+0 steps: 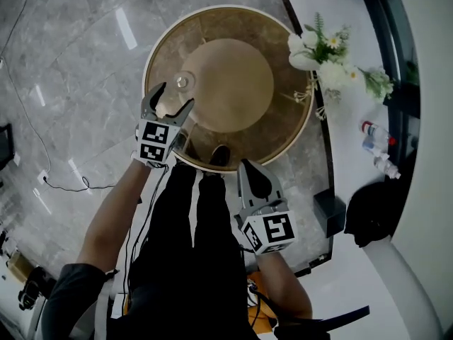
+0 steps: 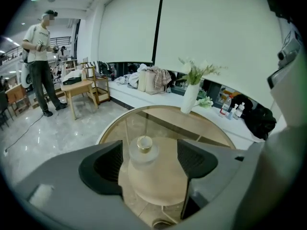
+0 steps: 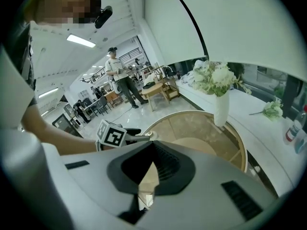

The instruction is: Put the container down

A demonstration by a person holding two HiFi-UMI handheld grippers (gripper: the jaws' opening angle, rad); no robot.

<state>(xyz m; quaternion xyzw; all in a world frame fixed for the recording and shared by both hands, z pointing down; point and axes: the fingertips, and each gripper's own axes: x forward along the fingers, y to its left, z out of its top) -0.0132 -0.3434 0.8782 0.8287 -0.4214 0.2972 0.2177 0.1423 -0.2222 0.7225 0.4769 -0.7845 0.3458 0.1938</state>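
Frosted-glass and squat, the small round container with a gold cap [image 2: 142, 152] stands upright on the round glass tabletop with a brass-coloured rim [image 1: 233, 25], near its left edge and over the side of the beige disc-shaped base seen through the glass. The left hand-held gripper [image 1: 175, 96] is low around it with its jaws spread. A gap shows between the container and each dark pad, so nothing is pinching it. The setting-down itself looks done. As I judge it, all that is left is to draw this hand-held gripper back clear without knocking the container over.

The right hand-held gripper [image 1: 253, 176] hangs off the tabletop near the person's legs, jaws pressed together on nothing.

The left gripper view alone shows the clearance on both sides of the container. From the head view the jaws merely bracket it, and contact cannot be ruled out. The head view alone shows how close the container is to the rim, and that the white vase of white flowers [image 1: 304, 57] stands well apart on the white ledge beyond the far edge. The right gripper view settles the closed state of its own jaws and shows the left hand-held gripper from the side, but the container there is too small to judge.
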